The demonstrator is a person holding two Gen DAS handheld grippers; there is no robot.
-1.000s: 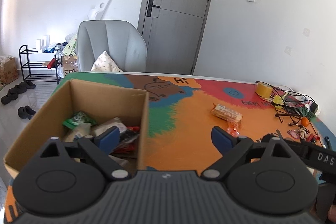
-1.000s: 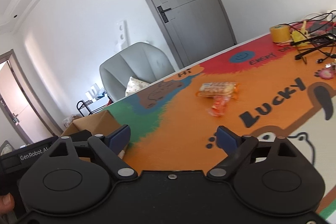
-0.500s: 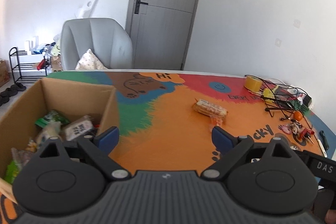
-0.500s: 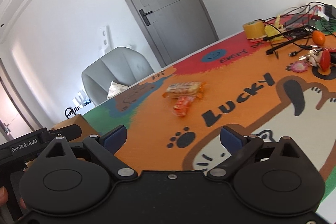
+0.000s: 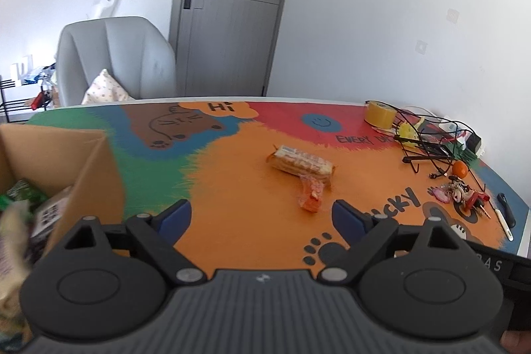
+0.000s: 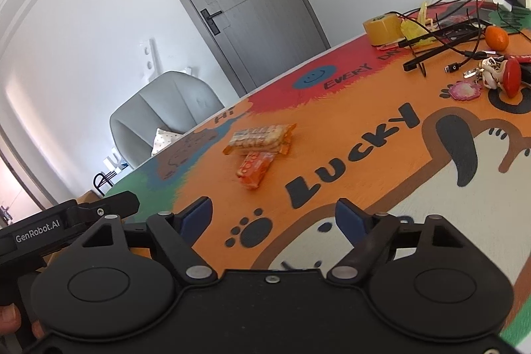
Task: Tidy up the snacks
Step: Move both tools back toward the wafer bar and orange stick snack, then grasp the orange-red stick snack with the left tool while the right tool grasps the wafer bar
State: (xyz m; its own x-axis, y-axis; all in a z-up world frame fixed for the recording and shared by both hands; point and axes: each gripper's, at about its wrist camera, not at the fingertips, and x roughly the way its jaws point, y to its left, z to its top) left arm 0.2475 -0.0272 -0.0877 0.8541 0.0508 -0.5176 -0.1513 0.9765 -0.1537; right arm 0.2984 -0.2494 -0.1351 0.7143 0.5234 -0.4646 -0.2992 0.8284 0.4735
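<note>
Two snack packets lie together on the orange part of the table mat: a long clear-wrapped cracker packet (image 5: 300, 163) (image 6: 260, 138) and a small orange packet (image 5: 310, 196) (image 6: 255, 168) touching its near side. My left gripper (image 5: 260, 214) hovers short of them, its jaws closing slightly with nothing between them. My right gripper (image 6: 273, 213) also hangs short of the packets, its jaws closing on nothing. An open cardboard box (image 5: 83, 161) with several snacks (image 5: 23, 194) inside stands at the left edge of the left wrist view.
At the table's far right lie a yellow tape roll (image 5: 378, 115), tangled black cables (image 5: 428, 141), a tangerine (image 5: 460, 170), keys with charms (image 5: 461, 194) and a pen (image 5: 504, 214). A grey chair (image 5: 113, 55) stands behind the table.
Both grippers have moved toward the two packets, which now look larger and more central. The box has slid to the left edge of the left wrist view. The right jaws stand narrower.
</note>
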